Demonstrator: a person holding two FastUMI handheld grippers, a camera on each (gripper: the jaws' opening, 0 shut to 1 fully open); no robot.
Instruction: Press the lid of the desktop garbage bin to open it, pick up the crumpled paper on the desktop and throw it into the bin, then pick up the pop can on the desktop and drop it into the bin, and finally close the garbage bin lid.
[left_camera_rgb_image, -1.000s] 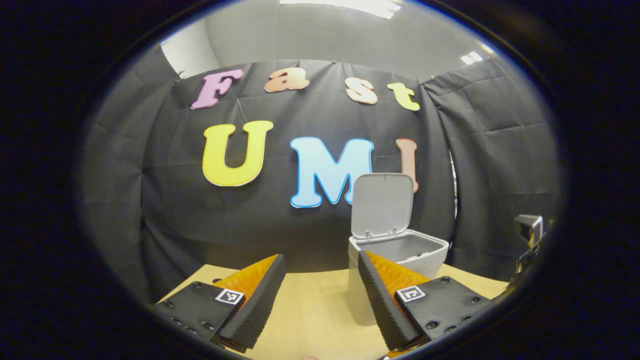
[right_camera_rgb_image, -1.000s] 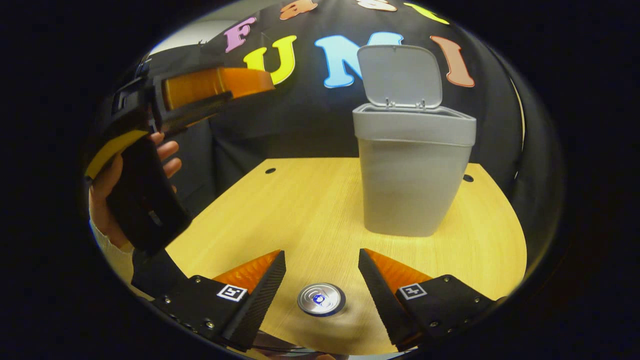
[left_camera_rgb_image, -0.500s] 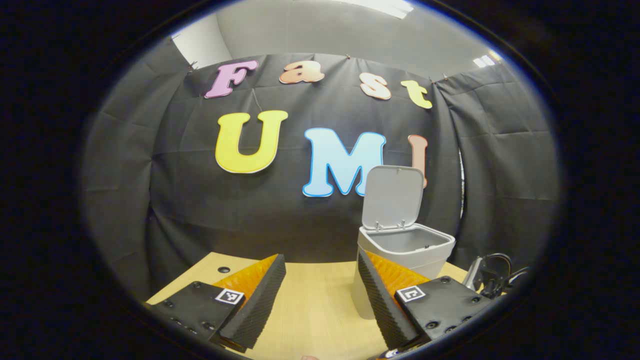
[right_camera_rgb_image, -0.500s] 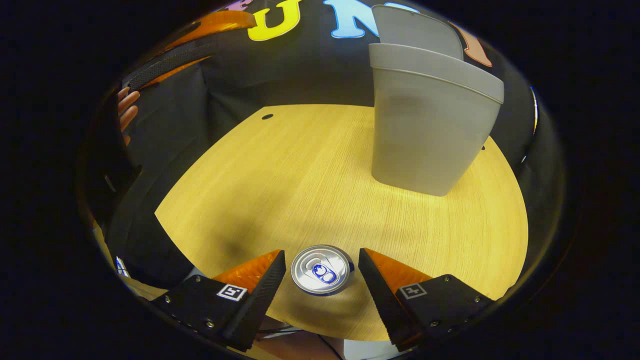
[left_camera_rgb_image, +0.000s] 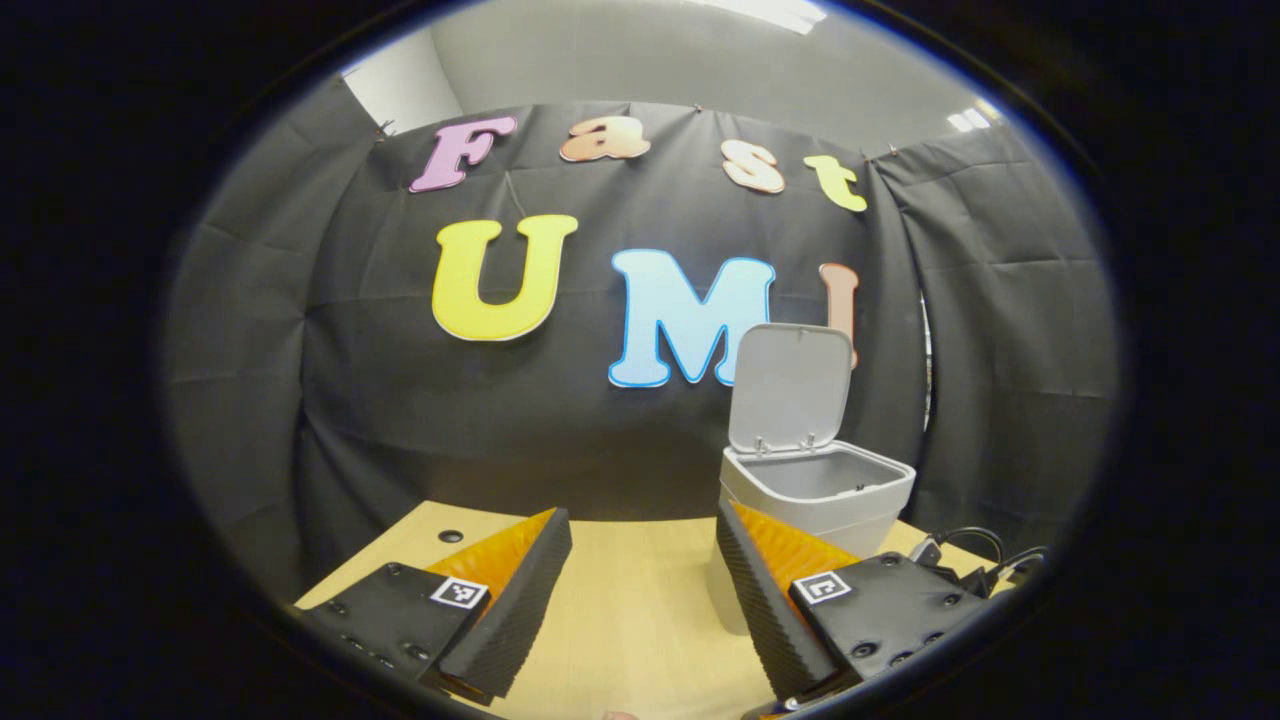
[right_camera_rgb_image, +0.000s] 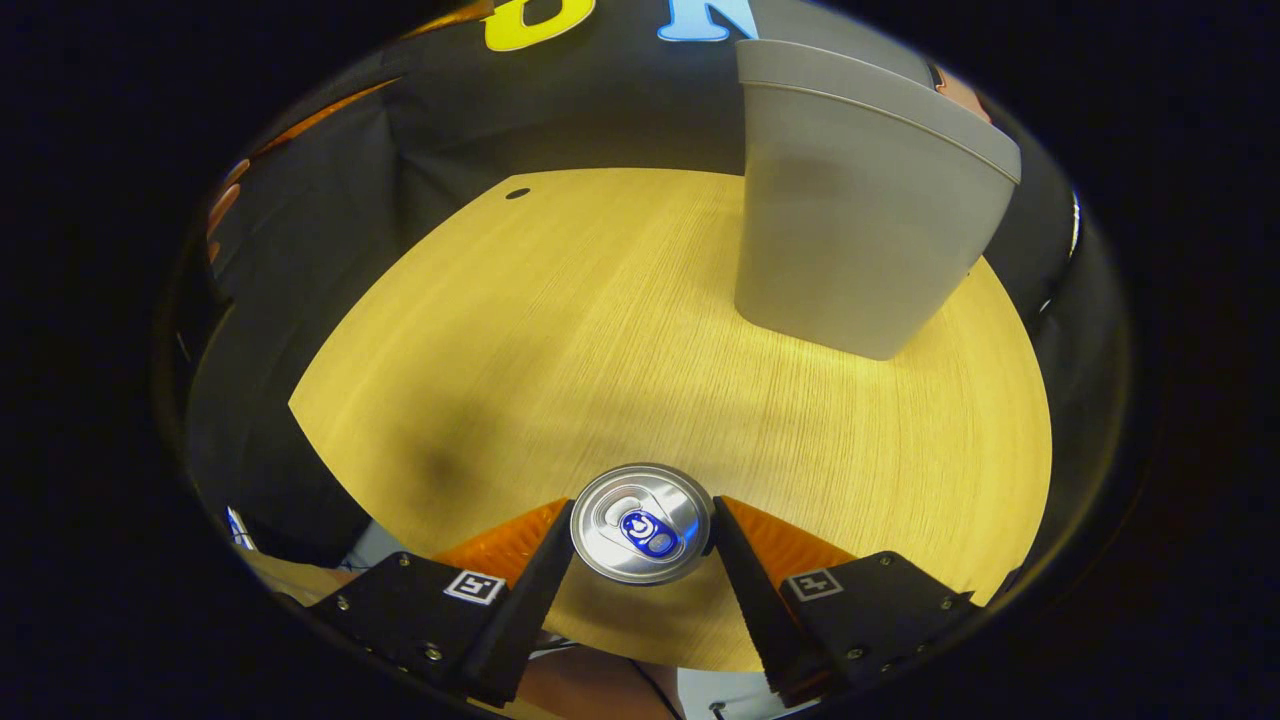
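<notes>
Right claw ribbed fingers clamp round metal can.

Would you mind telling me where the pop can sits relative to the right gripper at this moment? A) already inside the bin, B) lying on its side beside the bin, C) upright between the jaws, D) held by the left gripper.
C: in the right gripper view the pop can stands upright, top up, between the right gripper's jaws, which close on its sides.
</notes>
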